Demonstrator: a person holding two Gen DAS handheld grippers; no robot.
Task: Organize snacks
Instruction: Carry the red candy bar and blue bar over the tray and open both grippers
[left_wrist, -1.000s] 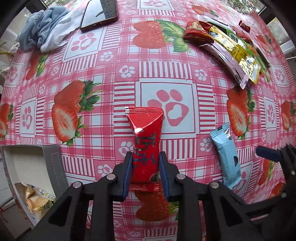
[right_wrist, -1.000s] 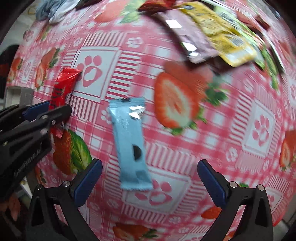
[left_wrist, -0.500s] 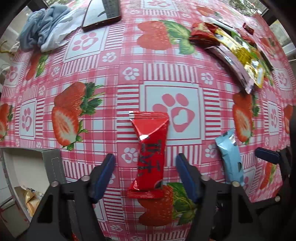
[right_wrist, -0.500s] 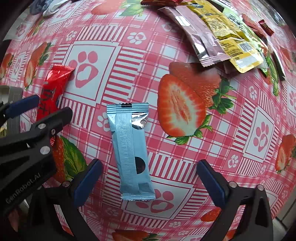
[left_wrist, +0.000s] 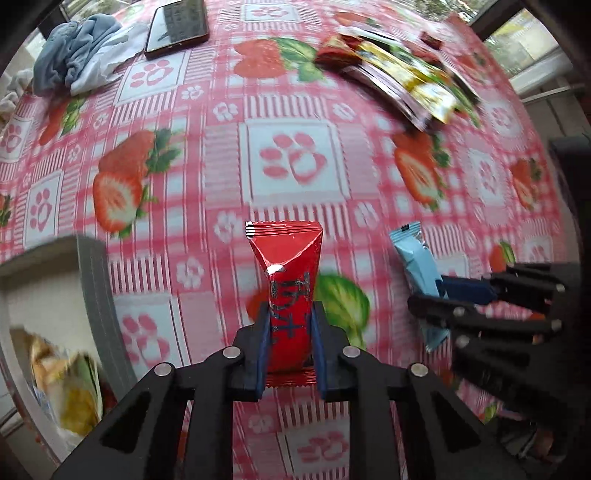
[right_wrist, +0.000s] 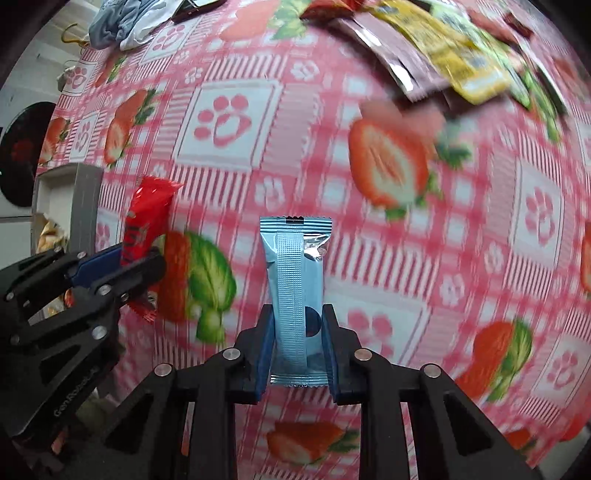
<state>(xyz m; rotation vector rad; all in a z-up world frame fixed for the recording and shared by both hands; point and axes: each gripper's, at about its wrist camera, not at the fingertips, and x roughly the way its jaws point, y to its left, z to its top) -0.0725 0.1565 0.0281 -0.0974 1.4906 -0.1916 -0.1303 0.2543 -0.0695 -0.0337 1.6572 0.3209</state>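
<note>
Step in hand: we judge this the pick-up; both snacks are gripped, neither is yet stowed.
Left gripper (left_wrist: 289, 343): jaws have just been closing and now clamp the lower half of the red snack packet (left_wrist: 287, 291); its pads press both long sides.
Red snack packet: glossy foil, dark lettering down the face, crimped ends, upper part creased with a bright glint; it stands out ahead of the jaws, over the table (left_wrist: 221, 173).
Right gripper (right_wrist: 297, 347): jaws have just been closing and now pinch the pale blue snack packet (right_wrist: 295, 280) near its lower end.
Pale blue snack packet: slim, ribbed back seam facing us, silvery fold near the top, dark round mark low down.
Box (left_wrist: 94, 288): grey-walled, off the table's left edge, already holding some yellowish packets (left_wrist: 70, 387).
Next move: we expect a carry leftward to the box, one packet at a time so the two grippers do not collide.
Remaining snacks (left_wrist: 402, 81): overlapping pile of sachets at the far right, untouched.
Far clutter: phone (left_wrist: 177, 24) and crumpled blue cloth (left_wrist: 74, 48) at the far left.
</note>
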